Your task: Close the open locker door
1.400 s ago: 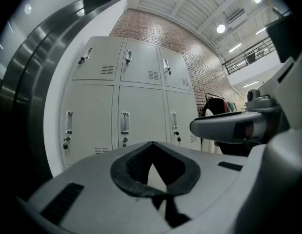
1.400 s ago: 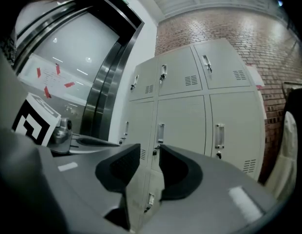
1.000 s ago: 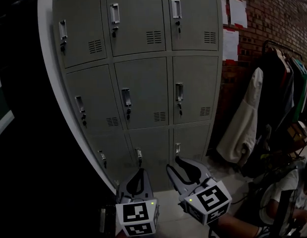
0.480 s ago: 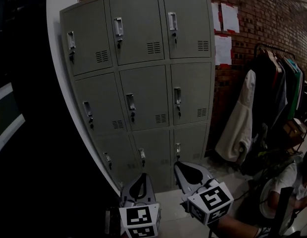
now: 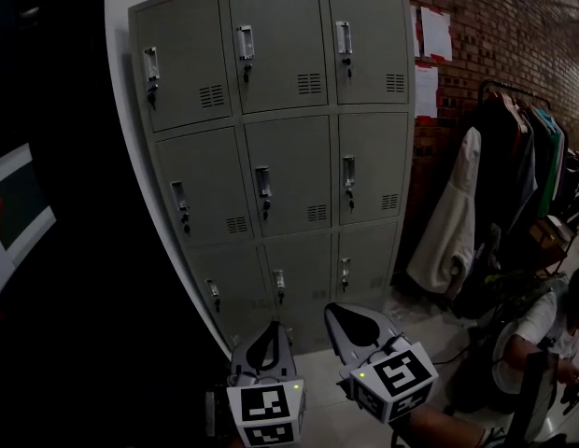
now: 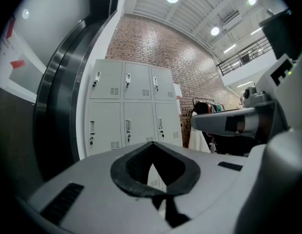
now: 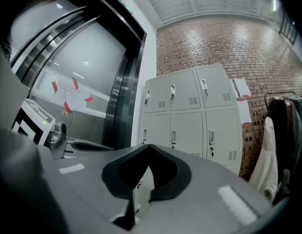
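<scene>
A grey bank of lockers [image 5: 280, 157] stands against the brick wall, three wide and three high. Every door I can see lies flush with its frame, with handles and keys on the left edges. The lockers also show in the left gripper view [image 6: 126, 111] and the right gripper view [image 7: 190, 116], a few steps away. My left gripper [image 5: 269, 328] and right gripper [image 5: 338, 308] hang low in front of the bottom row, apart from the doors. Both are shut with nothing between the jaws, which meet in a point [image 6: 152, 145] [image 7: 150, 146].
A clothes rack [image 5: 518, 166] with dark garments and a white coat [image 5: 453, 222] stands right of the lockers. Paper sheets [image 5: 430, 35] hang on the brick wall. A seated person [image 5: 542, 343] is at the lower right. A white pillar [image 5: 131, 119] and dark glass panels border the left.
The right gripper's jaws have gone from apart to shut. The head view has shifted, so the lockers sit further right and lower in the frame.
</scene>
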Tool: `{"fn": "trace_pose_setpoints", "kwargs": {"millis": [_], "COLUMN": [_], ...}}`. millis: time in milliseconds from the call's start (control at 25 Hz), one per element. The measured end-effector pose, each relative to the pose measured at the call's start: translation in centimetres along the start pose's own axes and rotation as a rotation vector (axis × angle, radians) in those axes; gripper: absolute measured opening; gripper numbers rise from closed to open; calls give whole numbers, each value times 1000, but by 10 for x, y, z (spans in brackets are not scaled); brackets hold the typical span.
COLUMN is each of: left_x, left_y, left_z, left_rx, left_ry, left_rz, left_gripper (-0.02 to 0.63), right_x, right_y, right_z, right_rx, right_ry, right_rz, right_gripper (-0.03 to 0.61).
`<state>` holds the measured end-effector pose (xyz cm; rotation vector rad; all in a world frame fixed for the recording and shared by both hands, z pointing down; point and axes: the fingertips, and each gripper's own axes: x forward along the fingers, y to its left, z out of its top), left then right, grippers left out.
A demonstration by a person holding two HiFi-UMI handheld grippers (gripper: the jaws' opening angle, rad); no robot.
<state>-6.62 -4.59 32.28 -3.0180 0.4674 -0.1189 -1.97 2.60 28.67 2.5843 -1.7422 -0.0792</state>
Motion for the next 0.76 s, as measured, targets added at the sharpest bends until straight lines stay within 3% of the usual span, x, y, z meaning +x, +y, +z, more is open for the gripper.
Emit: {"fn": "trace_pose_setpoints", "kwargs": {"millis": [760], "left_x": [-8], "left_y": [1], "left_z": [-7], "left_rx": [-15], "left_ry": [-9], "left_rz": [-39], "left_gripper": [5], "right_x": [-2], "right_y": [11], "right_z": [0], "right_rx": [-7], "right_ry": [5], "right_rz": [-39], "right_gripper": [0]}}
